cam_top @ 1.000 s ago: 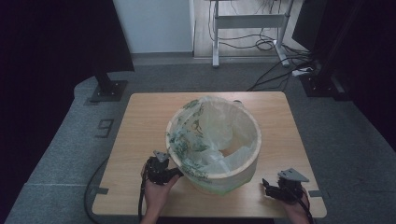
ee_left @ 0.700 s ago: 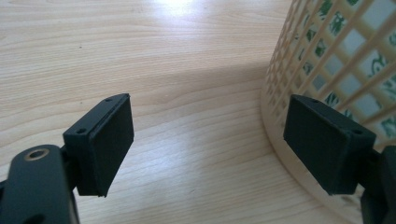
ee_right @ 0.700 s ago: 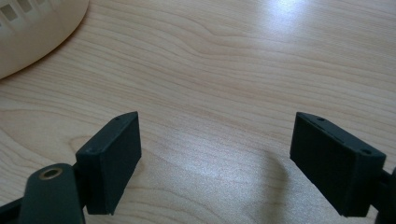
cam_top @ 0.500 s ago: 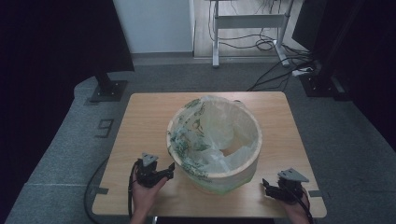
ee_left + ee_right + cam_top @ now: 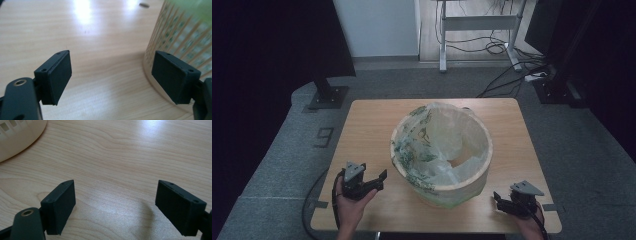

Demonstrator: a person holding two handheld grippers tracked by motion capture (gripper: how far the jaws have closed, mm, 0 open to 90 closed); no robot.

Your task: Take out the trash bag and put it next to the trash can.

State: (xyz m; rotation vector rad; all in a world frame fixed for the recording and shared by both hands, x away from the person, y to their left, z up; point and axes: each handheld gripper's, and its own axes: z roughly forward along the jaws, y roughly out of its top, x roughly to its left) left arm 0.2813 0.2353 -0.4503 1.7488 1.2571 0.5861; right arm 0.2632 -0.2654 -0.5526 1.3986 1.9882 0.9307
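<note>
Two tongs: both held low over the near edge of the bench, one in each of the person's hands.
Left tongs (image 5: 379,181): jaws spread wide with nothing between them, just beside the basket's left wall and pointing toward it, not touching it.
Left tongs, own camera (image 5: 111,77): bare wood shows between the jaws; the right-hand jaw stands in front of the basket's slatted wall.
Right tongs (image 5: 498,199): jaws likewise apart and empty, near the bench's front right corner, a little off from the basket's base.
Right tongs, own camera (image 5: 116,205): plain wood grain between the jaws, the basket's pale foot at the upper left corner.
Basket (image 5: 472,172): round, wooden, upright, standing about mid-bench, slightly toward the near side.
Liner bag (image 5: 437,145): translucent plastic with green print, sitting inside the basket and folded over its rim.
Bench (image 5: 367,130): light wood, on grey carpet.
</note>
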